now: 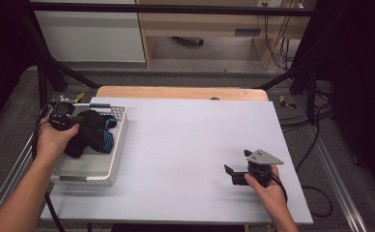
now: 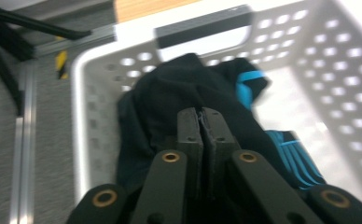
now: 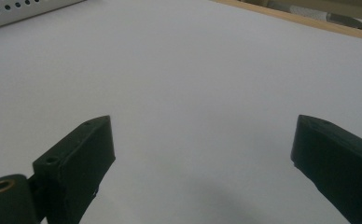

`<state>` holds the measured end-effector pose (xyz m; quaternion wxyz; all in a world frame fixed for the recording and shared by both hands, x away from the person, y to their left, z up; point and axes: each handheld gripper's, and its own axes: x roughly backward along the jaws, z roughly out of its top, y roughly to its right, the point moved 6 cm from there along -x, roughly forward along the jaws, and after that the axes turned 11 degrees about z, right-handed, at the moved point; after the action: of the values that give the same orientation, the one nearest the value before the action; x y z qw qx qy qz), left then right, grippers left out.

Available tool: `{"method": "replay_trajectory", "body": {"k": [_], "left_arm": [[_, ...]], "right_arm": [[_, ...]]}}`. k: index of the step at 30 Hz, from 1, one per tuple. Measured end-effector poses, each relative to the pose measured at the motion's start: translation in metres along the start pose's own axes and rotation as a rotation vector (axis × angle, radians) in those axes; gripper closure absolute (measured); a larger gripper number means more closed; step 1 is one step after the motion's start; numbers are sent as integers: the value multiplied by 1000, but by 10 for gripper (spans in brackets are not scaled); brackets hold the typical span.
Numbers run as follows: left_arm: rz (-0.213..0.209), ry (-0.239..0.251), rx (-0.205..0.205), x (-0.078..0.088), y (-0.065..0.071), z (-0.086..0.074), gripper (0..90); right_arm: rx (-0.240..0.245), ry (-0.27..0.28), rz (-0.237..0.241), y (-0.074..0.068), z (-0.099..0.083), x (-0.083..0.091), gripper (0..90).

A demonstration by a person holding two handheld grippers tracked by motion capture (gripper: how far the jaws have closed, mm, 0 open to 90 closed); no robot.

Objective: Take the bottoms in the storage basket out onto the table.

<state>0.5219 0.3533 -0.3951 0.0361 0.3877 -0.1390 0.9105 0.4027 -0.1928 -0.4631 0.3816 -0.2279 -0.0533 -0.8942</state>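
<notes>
Lab or test-rig setting, not a home. The table [image 1: 185, 159] is a bare white sheet laid over a wooden top, boxed in by a black metal frame [image 1: 45, 53] with diagonal struts. Aluminium rails [image 1: 11, 169] run along both sides over grey carpet. Loose cables [image 1: 316, 116] trail at the right, with more hanging at the back. Yellow-black tape marks [image 1: 80, 95] sit near the table's far corners. Plain cabinet panels [image 1: 93, 34] stand behind.
</notes>
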Motion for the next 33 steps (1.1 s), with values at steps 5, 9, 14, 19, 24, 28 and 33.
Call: {"method": "replay_trajectory", "body": {"k": [5,9,14,19,24,28,33], "left_arm": [[-69,-1,10,2,16,-13,892],[-96,-3,-23,7,25,-21,894],[-146,-21,-56,14,35,-30,894],[-174,-44,-127,11,44,-42,892],[-221,-47,-119,9,48,-45,892],[-228,-46,-135,8,52,-48,888],[-157,24,-164,10,51,-40,675]], "right_arm": [[3,0,2,-1,0,0,64],[4,-4,3,-1,0,-1,64],[8,-11,6,-2,0,-3,64],[11,-21,10,-4,-1,-4,64],[16,-22,15,-5,-1,-5,63],[16,-24,16,-5,-1,-5,63],[17,-26,15,-5,-1,-5,64]]}}
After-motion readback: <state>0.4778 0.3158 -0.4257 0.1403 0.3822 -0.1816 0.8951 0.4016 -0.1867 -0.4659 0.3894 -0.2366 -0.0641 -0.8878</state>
